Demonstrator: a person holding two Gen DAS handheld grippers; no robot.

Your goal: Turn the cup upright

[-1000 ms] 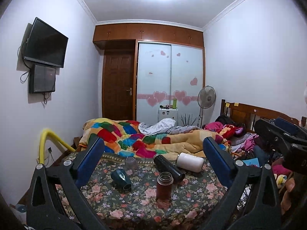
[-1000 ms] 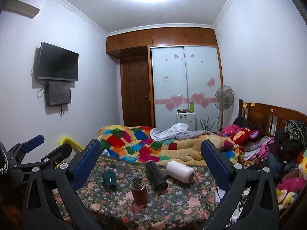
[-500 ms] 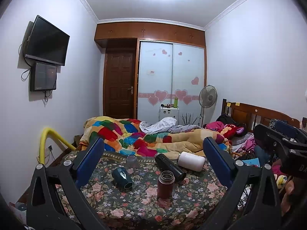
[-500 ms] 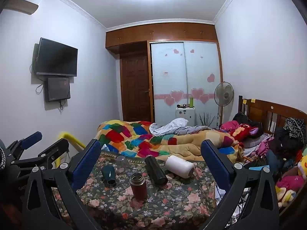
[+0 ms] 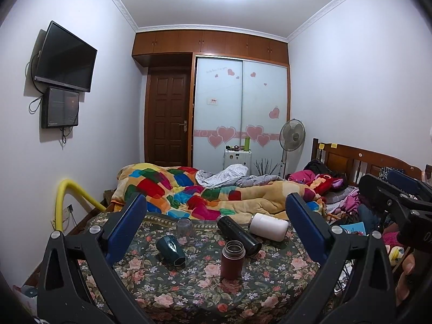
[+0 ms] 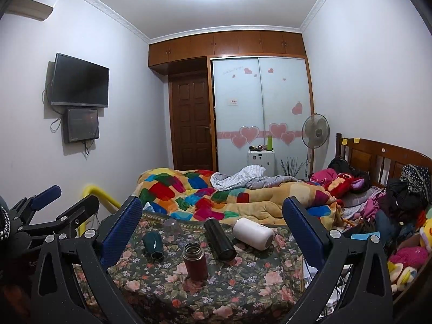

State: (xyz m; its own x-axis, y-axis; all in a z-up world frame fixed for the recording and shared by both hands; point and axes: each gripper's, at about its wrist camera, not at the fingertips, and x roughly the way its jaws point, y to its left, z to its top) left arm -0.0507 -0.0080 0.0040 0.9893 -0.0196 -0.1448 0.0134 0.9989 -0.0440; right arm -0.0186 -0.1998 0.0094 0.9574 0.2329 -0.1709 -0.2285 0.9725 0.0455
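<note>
Left wrist view: approach stage, left gripper point(image 5: 216, 232) and right gripper point(image 6: 212, 229) both spread wide, empty (nothing touched); next, reaching toward toppled teal cup point(image 5: 170, 251).

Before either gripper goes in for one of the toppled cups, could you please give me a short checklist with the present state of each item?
1. Left gripper open, holding nothing: ok.
2. Right gripper open, holding nothing: ok.
3. Maroon flask standing upright: ok.
4. Teal cup, black flask and white bottle upright: not ok, all lie on their sides.
5. Clear glass right way up: cannot tell.
6. Floral tablecloth bare in front of the cups: ok.
</note>
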